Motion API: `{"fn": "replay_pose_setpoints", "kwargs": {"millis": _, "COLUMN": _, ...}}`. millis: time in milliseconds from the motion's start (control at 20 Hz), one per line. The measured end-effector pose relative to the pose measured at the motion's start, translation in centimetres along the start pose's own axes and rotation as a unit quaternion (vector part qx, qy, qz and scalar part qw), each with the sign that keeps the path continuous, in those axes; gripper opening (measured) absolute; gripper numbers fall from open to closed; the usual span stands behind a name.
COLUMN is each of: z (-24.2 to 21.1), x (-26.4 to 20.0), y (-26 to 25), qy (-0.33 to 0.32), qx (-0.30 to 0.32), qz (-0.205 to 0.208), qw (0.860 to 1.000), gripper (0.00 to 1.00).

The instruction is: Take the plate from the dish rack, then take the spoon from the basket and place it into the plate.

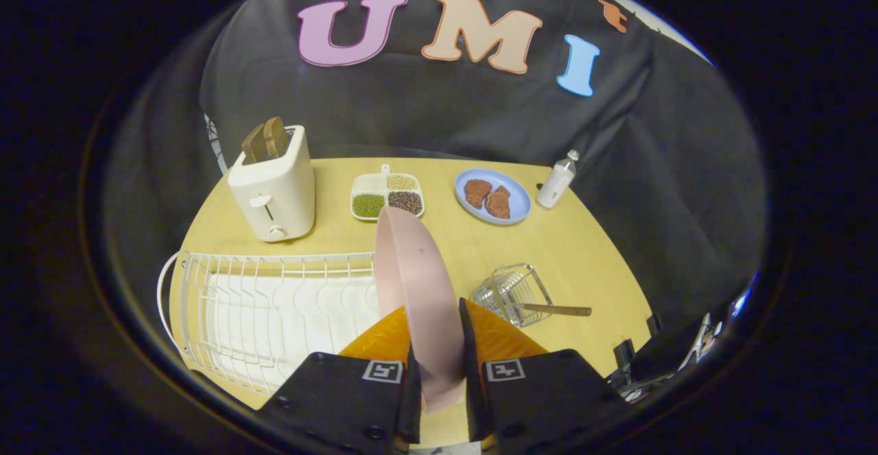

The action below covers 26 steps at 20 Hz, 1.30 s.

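Plate (415, 283) clamped between claw (437, 345) fingers

Plate (418, 283) hides part of the dish rack (274, 311)

Readable text: none on the things in view.
Signs: two square black-and-white coded markers, one on each finger block of the gripper (433, 307); each carries a blocky pattern, with no letters or numbers.
Left marker (383, 371): just left of the pink plate (411, 263), on the top face of the left finger block.
Right marker (505, 370): just right of the plate, on the top face of the right finger block.
Gripper fingers: closed on the plate, one pressing each face; the plate stands on edge between them.
Bottle (557, 180): beyond the plate to the right; its wrap is too small to read.
Toaster (274, 187): beyond the plate to the left; any marking by its knob is too small to tell.
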<state>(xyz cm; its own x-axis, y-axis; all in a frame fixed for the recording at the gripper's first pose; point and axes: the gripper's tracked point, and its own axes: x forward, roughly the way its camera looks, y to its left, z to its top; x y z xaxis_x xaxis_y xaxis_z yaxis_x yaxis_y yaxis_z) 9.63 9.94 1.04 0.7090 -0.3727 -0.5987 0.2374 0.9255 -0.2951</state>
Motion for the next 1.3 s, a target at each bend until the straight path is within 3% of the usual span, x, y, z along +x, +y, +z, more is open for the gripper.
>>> {"fn": "replay_pose_setpoints", "kwargs": {"millis": 100, "z": 1.6, "x": -1.2, "y": 0.7, "qy": -0.029, "qx": 0.033, "qz": 0.034, "qw": 0.998, "gripper": 0.27}}
{"fn": "replay_pose_setpoints", "kwargs": {"millis": 200, "z": 2.3, "x": -2.9, "y": -0.5, "qy": -0.046, "qx": 0.061, "qz": 0.037, "qw": 0.996, "gripper": 0.27}}
{"fn": "replay_pose_setpoints", "kwargs": {"millis": 550, "z": -0.1, "x": -7.6, "y": -10.1, "qy": -0.082, "qx": 0.165, "qz": -0.032, "qw": 0.982, "gripper": 0.27}}
{"fn": "replay_pose_setpoints", "kwargs": {"millis": 850, "z": -7.0, "x": -9.4, "y": -17.3, "qy": -0.082, "qx": 0.28, "qz": -0.086, "qw": 0.953, "gripper": 0.27}}
{"fn": "replay_pose_setpoints", "kwargs": {"millis": 1100, "z": -14.3, "x": -7.9, "y": -21.3, "qy": -0.049, "qx": 0.371, "qz": -0.118, "qw": 0.92, "gripper": 0.27}}
{"fn": "replay_pose_setpoints", "kwargs": {"millis": 1300, "z": -18.8, "x": -3.9, "y": -21.3, "qy": -0.011, "qx": 0.43, "qz": -0.103, "qw": 0.897, "gripper": 0.27}}
